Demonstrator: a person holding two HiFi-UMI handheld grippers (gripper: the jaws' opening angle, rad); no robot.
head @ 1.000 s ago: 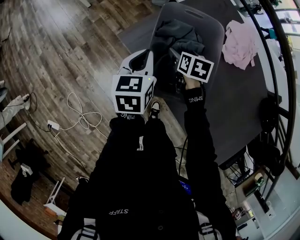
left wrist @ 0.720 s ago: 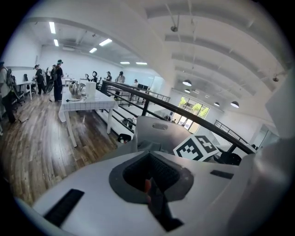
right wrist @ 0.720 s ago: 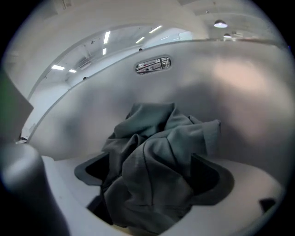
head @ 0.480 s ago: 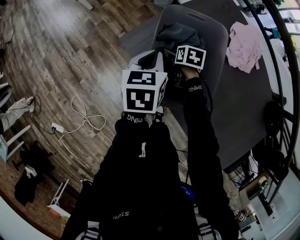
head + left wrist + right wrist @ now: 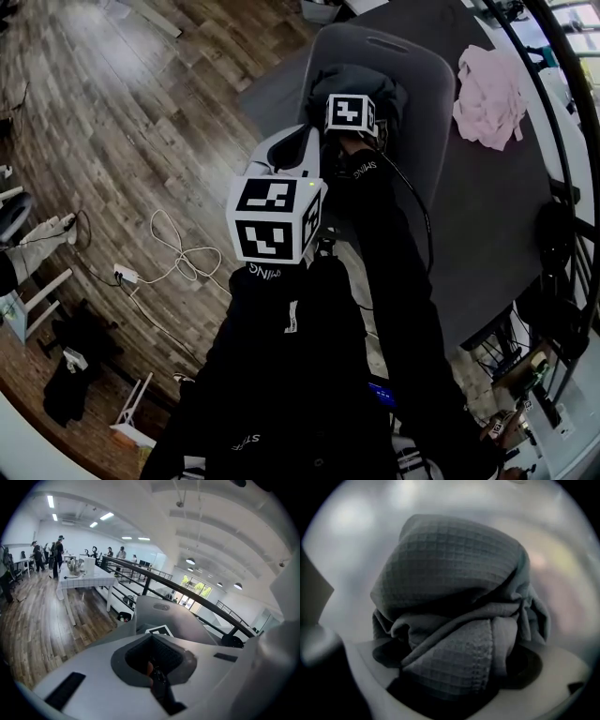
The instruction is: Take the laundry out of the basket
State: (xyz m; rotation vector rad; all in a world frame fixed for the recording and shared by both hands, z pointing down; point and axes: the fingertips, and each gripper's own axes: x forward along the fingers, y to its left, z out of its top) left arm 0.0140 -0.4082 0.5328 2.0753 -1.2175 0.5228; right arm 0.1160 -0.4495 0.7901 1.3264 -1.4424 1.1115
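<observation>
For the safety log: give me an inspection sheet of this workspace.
Surface: dark table bears the basket.
Job's things: grey waffle cloth inside the basket; pink garment out on the table.
Clutter: dark bundle on the wooden floor.
Tools: right tool in the basket, jaws have just been opening, cloth between them; left tool outside, empty.
Cables: white cable, power strip on the floor.
Surroundings: black railing.

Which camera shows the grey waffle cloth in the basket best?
Right gripper view: the grey cloth fills it, weave clear. Head view shows a small dark heap in the basket; left gripper view shows none.
</observation>
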